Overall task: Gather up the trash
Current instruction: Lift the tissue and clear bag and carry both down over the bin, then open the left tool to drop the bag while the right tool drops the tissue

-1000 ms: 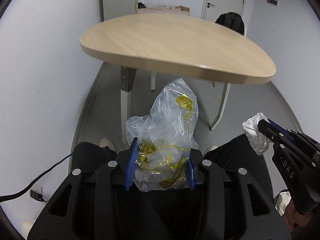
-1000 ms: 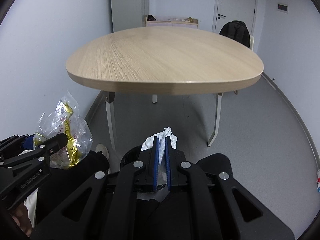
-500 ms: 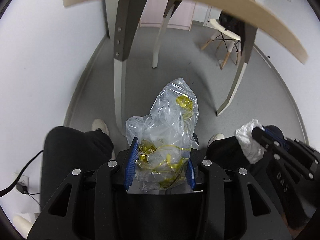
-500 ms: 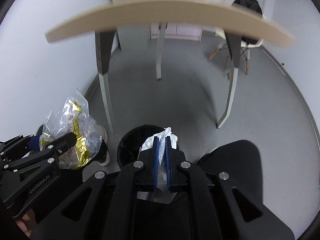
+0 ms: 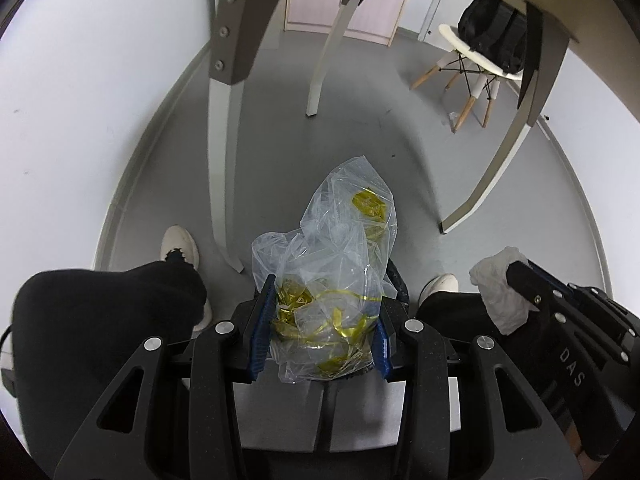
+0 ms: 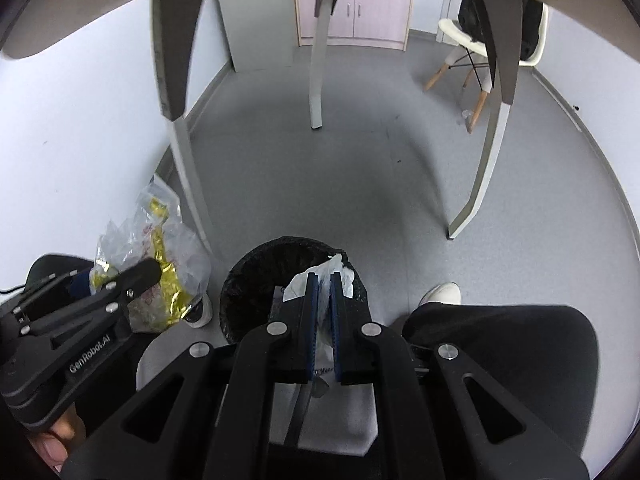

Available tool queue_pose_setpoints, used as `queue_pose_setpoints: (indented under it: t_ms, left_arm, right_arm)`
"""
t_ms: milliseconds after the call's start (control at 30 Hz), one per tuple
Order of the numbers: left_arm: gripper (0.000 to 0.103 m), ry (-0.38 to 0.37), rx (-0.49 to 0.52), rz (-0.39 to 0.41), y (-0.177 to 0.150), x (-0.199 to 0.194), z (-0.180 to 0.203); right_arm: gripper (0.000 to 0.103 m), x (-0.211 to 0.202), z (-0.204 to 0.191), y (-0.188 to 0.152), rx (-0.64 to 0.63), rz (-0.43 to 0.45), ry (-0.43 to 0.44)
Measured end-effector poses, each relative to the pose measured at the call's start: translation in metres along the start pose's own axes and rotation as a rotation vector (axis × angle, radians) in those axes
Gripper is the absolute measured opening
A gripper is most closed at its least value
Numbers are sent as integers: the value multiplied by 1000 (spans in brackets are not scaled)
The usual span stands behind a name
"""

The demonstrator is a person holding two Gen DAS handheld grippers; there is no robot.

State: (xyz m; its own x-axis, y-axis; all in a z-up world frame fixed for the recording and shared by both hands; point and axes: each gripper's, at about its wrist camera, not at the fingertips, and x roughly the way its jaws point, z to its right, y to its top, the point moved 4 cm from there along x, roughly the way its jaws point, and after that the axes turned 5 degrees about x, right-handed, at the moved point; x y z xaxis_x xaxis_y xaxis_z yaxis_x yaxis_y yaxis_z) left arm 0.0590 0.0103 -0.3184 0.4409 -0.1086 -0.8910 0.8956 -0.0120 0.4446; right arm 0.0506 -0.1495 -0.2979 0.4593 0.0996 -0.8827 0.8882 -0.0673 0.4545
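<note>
Both grippers loaded, held low over floor under bench.

Left gripper [image 5: 320, 320] fingers part-open, clamped on clear plastic bag [image 5: 340, 264] w/ gold wrappers inside. Right gripper [image 6: 324, 312] fingers nearly closed, pinching crumpled white tissue [image 6: 320, 276], directly above black bin [image 6: 276, 268]. Shoes, black-trousered knees either side; bench legs, chair beyond.

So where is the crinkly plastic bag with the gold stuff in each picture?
Left wrist view: the plastic bag sits in the middle, pinched in the left gripper.
Right wrist view: the same bag is at the lower left, beside the black bin.
Shared landmark: the white chair with the dark backpack, upper right in both.
</note>
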Motion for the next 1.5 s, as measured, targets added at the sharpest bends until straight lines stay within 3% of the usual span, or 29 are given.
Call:
queue_pose_setpoints:
  t_ms: [500, 867, 1033, 1100, 1400, 1500]
  left_arm:
    - [40, 35, 39, -90, 7, 73, 12]
    - [41, 19, 68, -135, 2, 99, 33]
    - [59, 53, 84, -131, 2, 101, 38]
    - [74, 70, 86, -134, 1, 102, 38]
    - [97, 106, 96, -81, 7, 86, 18]
    - [97, 111, 91, -76, 8, 82, 4]
  right_arm:
    - [5, 50, 13, 6, 29, -48, -36]
    - [5, 66, 43, 9, 90, -79, -81]
    - [5, 66, 53, 7, 113, -83, -87]
    - [5, 66, 55, 6, 121, -85, -88]
    - [6, 69, 45, 9, 111, -92, -75]
    - [6, 70, 39, 10, 103, -93, -61]
